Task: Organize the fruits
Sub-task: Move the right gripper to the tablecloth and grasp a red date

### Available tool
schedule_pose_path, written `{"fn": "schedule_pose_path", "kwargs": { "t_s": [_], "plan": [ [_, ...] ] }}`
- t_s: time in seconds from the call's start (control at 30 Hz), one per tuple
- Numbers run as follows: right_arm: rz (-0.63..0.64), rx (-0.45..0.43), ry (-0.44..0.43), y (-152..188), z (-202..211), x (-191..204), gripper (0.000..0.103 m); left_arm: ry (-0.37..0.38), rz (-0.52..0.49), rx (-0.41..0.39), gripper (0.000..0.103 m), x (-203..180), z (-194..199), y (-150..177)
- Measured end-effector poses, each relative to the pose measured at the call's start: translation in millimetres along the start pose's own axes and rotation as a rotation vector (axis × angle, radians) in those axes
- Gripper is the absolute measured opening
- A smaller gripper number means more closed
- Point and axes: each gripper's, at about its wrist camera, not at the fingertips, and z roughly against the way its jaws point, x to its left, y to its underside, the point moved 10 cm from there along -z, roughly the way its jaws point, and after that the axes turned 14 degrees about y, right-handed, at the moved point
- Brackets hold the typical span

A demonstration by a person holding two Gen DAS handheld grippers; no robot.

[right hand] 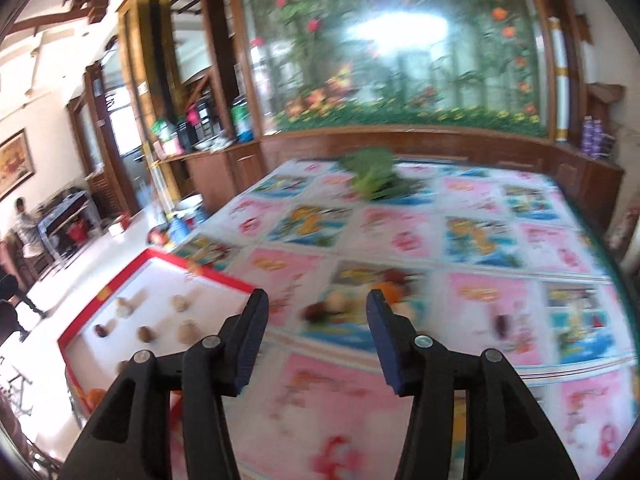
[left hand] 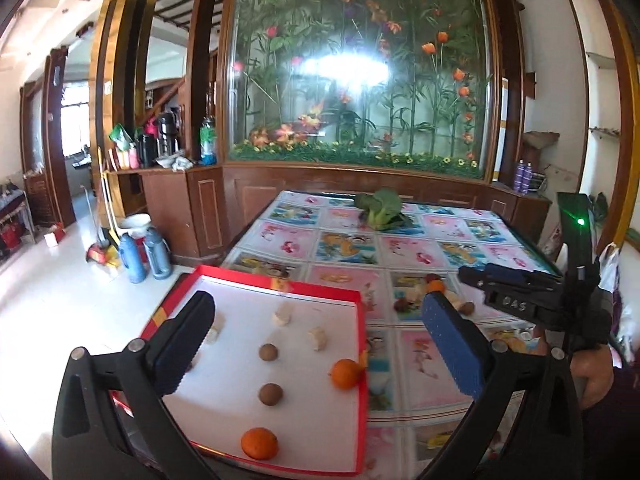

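A red-rimmed white tray (left hand: 362, 360) sits at the table's left edge. It holds two oranges (left hand: 259, 443), two brown round fruits (left hand: 271, 394) and several pale pieces (left hand: 282, 314). My left gripper (left hand: 320, 300) hangs above the tray, open wide, with nothing between its fingers. To the right of the tray a small pile of loose fruit (left hand: 436, 286) lies on the patterned tablecloth. In the blurred right wrist view my right gripper (right hand: 318, 296) is open and empty, pointing at that pile (right hand: 340, 302), which includes an orange (right hand: 390, 290). A dark red fruit (right hand: 502, 324) lies apart to the right.
A broccoli head (left hand: 380, 208) lies at the far side of the table. Blue thermos flasks (left hand: 136, 258) stand on the floor left of the table, by a wooden cabinet (left hand: 200, 208). A person (right hand: 22, 224) stands far off at the left.
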Motion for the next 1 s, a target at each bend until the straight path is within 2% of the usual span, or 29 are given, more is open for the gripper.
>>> {"fn": "schedule_pose_path", "kwargs": {
  "t_s": [0.2,0.3,0.4,0.5,0.63,0.73,0.87,0.93,0.97,1.0],
  "plan": [
    [-0.083,-0.032,0.160,4,12,-99,0.057,0.006,0.063,0.058,0.103,9,-23,15],
    [-0.119,0.003,0.210,15,9,-140,0.057,0.017,0.045,0.098,0.103,3,-37,26],
    [-0.175,0.059,0.215,31,0,-171,0.057,0.041,-0.001,0.164,0.103,-14,-55,37],
    [-0.184,0.126,0.207,46,-18,-181,0.057,0.065,-0.063,0.237,0.103,-35,-76,49],
    [-0.170,0.181,0.173,54,-42,-176,0.057,0.091,-0.163,0.289,0.103,-66,-102,56],
    [-0.146,0.220,0.186,50,-65,-174,0.056,0.126,-0.198,0.314,0.103,-86,-115,56],
    [-0.116,0.288,0.148,44,-92,-164,0.042,0.176,-0.205,0.353,0.103,-107,-132,60],
    [-0.084,0.316,0.144,45,-102,-159,0.031,0.206,-0.177,0.384,0.103,-115,-142,64],
    [-0.062,0.336,0.149,47,-109,-157,0.031,0.221,-0.162,0.400,0.102,-119,-147,67],
    [-0.048,0.353,0.149,49,-113,-155,0.028,0.236,-0.143,0.423,0.095,-123,-154,70]
  ]
}}
